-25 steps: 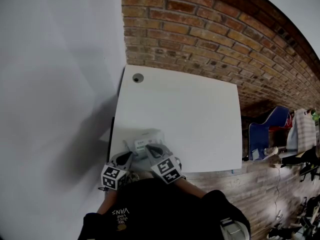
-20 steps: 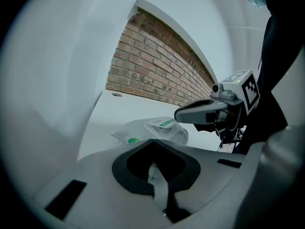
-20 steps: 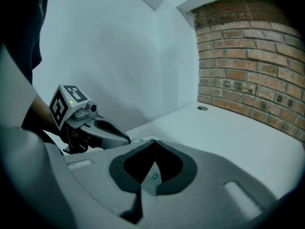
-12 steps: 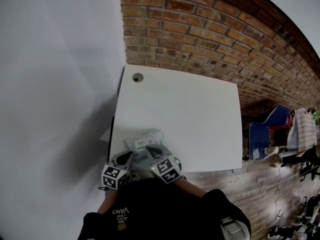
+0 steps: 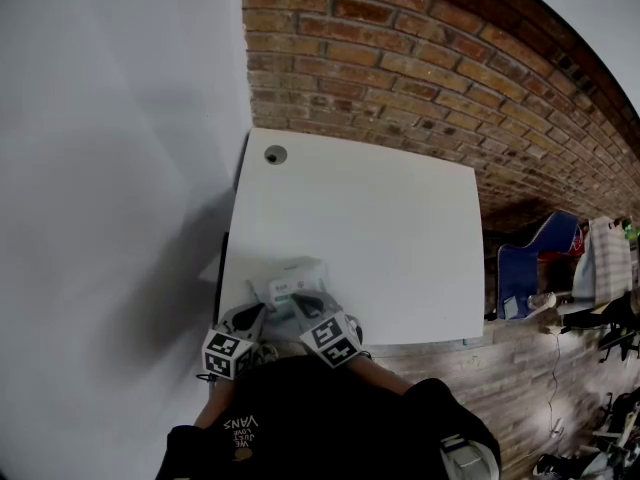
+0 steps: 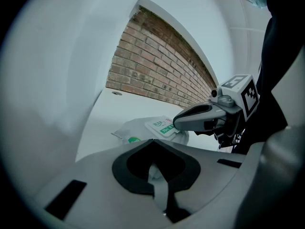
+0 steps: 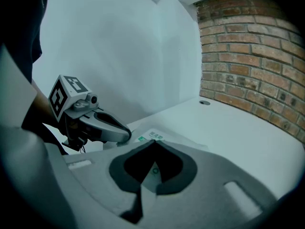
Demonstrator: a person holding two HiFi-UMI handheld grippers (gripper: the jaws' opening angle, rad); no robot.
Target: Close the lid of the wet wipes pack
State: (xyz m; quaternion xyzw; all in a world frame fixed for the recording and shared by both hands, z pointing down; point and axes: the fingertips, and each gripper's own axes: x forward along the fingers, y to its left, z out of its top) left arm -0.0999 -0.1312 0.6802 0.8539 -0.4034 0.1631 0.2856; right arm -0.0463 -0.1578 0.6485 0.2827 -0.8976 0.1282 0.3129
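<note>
Left gripper: jaws pressed together, tip at the pack's near-left edge.
Wet wipes pack: near the front-left corner of the white table, its near side covered by both grippers.
Lid: partly covered; whether it is latched cannot be told.
Right gripper: jaws closed, tip resting on the lid.

A: Pack, where?
B: Wet wipes pack lies flat on the table, at the table's near left corner, just inside its near edge.
A: Look?
B: Soft white plastic wrapper, crinkled, pillow-shaped. Small round green logo on the wrapper beside the lid.
A: Lid?
B: Lid is a white rectangular flap with green print, on the pack's top face, on the half toward the table's near edge.
A: Open or closed?
B: Looks down, roughly flat on the pack. Can't tell if it's sealed.
</note>
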